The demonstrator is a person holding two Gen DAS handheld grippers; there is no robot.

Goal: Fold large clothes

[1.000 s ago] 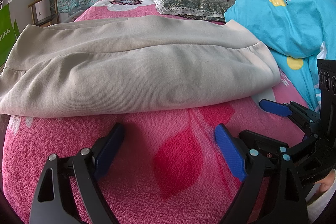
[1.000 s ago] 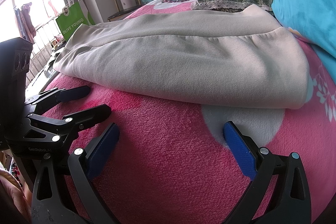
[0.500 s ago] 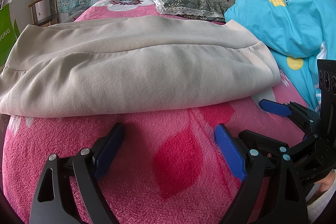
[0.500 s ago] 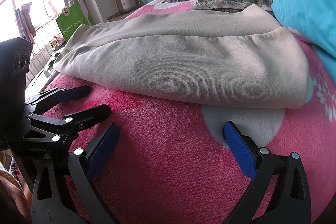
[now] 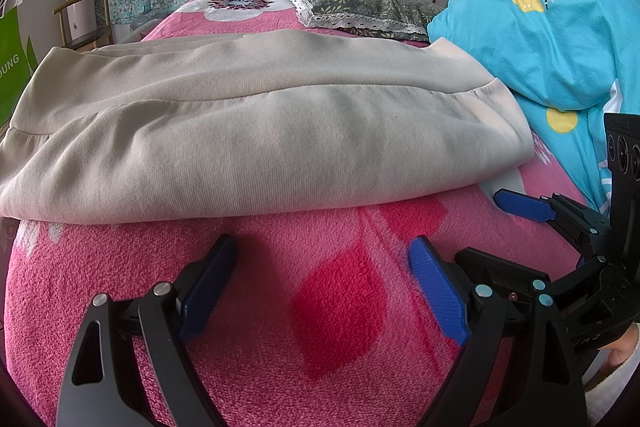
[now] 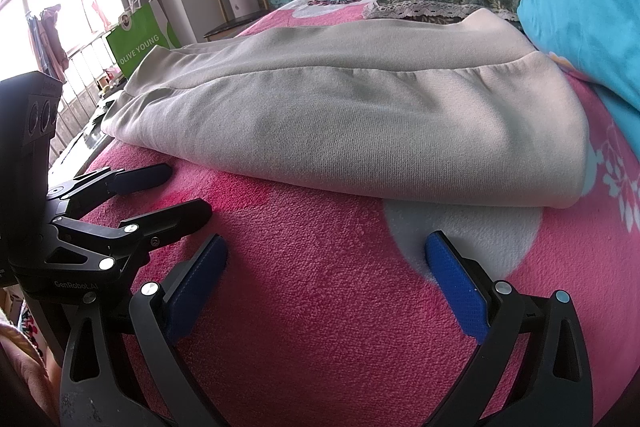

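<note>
Left wrist view: nothing has changed over the last second. Left claw (image 5: 318, 269) hangs over the pink blanket (image 5: 340, 307), jaws wide apart, nothing between them. The garment (image 5: 260, 131), beige, lies folded in layers across the bed just beyond the fingertips, its near fold edge apart from the pads. Right claw (image 5: 516, 205) shows at the right edge, also clear of the cloth. Blue quilt (image 5: 560, 39) piled at right, pillow (image 5: 360, 7) behind

Right wrist view: same stillness. Right claw (image 6: 326, 261) spread open over the blanket (image 6: 320, 287), empty. Garment (image 6: 360, 123) sits just ahead, untouched, near edge neat. Left claw (image 6: 172, 189) shows at left, jaws parted, beside the garment's left corner but not on it

Reading: both hands idle with the cloth released; likely a pause between folds, or the fold is finished. Can't tell which
</note>
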